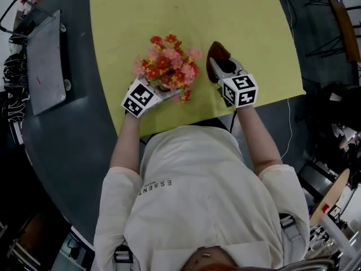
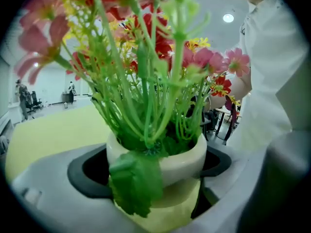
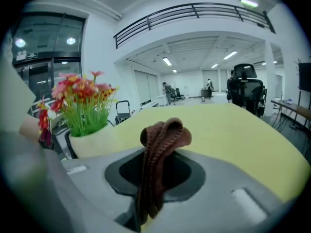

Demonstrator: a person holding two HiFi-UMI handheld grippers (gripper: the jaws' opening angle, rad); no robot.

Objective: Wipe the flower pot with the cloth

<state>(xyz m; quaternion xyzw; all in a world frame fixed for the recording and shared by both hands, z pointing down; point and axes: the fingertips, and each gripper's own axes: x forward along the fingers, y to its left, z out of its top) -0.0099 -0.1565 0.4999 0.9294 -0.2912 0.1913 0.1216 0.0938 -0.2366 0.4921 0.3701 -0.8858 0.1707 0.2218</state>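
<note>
A cream flower pot with red, pink and yellow artificial flowers stands on the yellow-green table. My left gripper is shut on the pot, its jaws on either side of the rim. In the right gripper view the flower pot shows at the left. My right gripper is to the right of the flowers, shut on a folded brown cloth that sticks up between its jaws. From the head view the brown cloth lies just right of the blooms.
A dark grey border rings the yellow-green top. A grey flat device lies on it at the left. Cables hang at the table's right edge. The person's torso in a white shirt is close to the near edge.
</note>
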